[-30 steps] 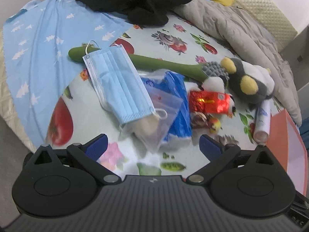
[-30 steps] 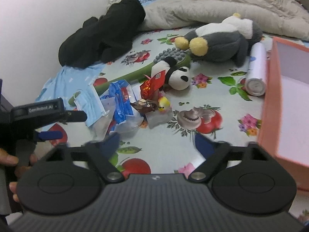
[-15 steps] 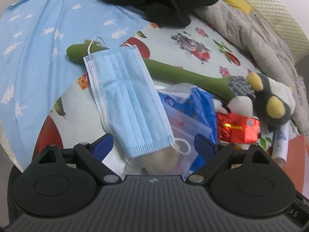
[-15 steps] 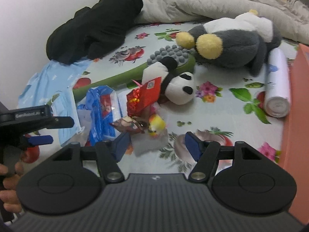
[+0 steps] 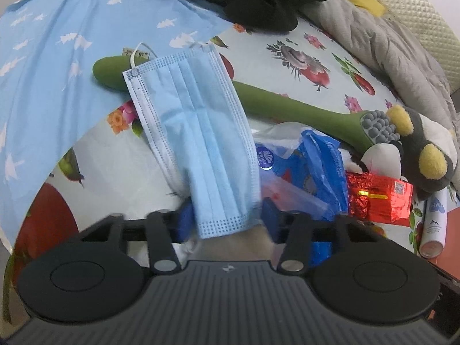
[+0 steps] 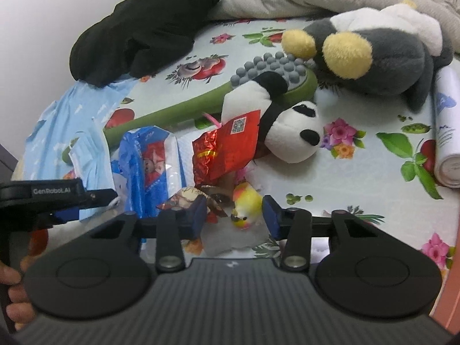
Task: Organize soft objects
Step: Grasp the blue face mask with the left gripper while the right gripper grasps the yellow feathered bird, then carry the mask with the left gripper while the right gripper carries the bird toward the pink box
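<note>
A pale blue face mask [image 5: 198,132] lies across a green massage brush [image 5: 287,106] and a clear bag. Its near end sits between the jaws of my left gripper [image 5: 227,220], which are closing; the blue pads stand just beside the mask's edges. In the right wrist view a small yellow chick toy [image 6: 245,207] lies between the closing jaws of my right gripper [image 6: 234,214], with a crumpled brown wrapper [image 6: 184,197] at the left pad. A panda plush [image 6: 287,132] and a grey plush with yellow feet [image 6: 382,57] lie beyond. The left gripper [image 6: 72,198] shows at the left edge.
A red foil packet [image 6: 230,149], a blue tissue pack [image 6: 149,161] and a white spray can [image 6: 448,132] lie on the flowered sheet. Black clothing [image 6: 149,26], a grey quilt [image 5: 388,40] and a light blue cloth [image 5: 57,57] lie behind. An orange box edge [image 5: 451,235] stands right.
Both grippers have come down and forward over the pile. The left jaws have narrowed around the mask's end, the right jaws around the chick toy.
</note>
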`<state>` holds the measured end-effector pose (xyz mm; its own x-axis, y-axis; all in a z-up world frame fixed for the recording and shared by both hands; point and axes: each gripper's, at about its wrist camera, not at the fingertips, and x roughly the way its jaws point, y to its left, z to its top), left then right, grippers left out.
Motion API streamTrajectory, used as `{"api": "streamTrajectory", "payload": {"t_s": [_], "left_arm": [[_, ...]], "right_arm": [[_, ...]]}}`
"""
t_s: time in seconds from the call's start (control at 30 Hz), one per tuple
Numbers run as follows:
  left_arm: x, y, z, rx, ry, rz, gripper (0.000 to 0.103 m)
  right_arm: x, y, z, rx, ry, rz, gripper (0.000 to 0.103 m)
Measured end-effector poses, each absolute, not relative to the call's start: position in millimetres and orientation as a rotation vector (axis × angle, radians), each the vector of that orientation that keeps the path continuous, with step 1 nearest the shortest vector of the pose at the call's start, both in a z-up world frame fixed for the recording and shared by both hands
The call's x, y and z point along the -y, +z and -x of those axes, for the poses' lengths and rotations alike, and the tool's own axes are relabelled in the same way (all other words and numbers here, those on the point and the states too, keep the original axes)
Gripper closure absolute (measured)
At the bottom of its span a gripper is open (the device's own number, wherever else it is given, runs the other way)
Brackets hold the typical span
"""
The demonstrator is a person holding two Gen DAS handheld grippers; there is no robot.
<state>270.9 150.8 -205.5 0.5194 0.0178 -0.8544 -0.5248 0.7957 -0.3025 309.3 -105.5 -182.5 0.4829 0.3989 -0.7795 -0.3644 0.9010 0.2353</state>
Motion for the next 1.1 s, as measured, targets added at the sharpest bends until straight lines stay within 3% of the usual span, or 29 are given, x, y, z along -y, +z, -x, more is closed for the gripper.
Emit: {"api": "streamTrajectory", "payload": {"t_s": [0.1, 0.23, 0.4, 0.43, 0.7, 0.87, 0.93, 0.97, 1.1], "left_arm": [[-153, -204, -268, -0.977, 0.352, 0.596, 0.077], [-155, -196, -261, -0.957, 0.35, 0.602, 0.09], [-153, -180, -248, -0.917, 0.338, 0.6, 0.091], [-152, -176, -246, -0.91, 0.333, 0.598, 0.091], [-132, -154, -219, -0.879, 0.266, 0.569, 0.091], [-121, -152, -206, -0.89, 0.235, 0.545, 0.091], [-119, -154, -203, -0.9, 0.227, 0.544, 0.091], [-118, -155, -203, -0.905, 0.224, 0.544, 0.091], [-116, -158, -204, -0.919, 0.217, 0.54, 0.091]], "right_arm": [[106, -181, -310, -0.951, 0.467, -0.031, 0.076], [111, -178, -308, -0.953, 0.466, -0.036, 0.079], [117, -170, -299, -0.936, 0.458, -0.031, 0.086], [118, -168, -296, -0.933, 0.457, -0.03, 0.097], [132, -156, -273, -0.931, 0.43, -0.047, 0.097], [141, -153, -276, -0.917, 0.414, -0.079, 0.088], [142, -155, -283, -0.933, 0.416, -0.097, 0.054], [142, -156, -285, -0.932, 0.416, -0.103, 0.051], [134, -163, -293, -0.918, 0.435, -0.095, 0.052]]}}
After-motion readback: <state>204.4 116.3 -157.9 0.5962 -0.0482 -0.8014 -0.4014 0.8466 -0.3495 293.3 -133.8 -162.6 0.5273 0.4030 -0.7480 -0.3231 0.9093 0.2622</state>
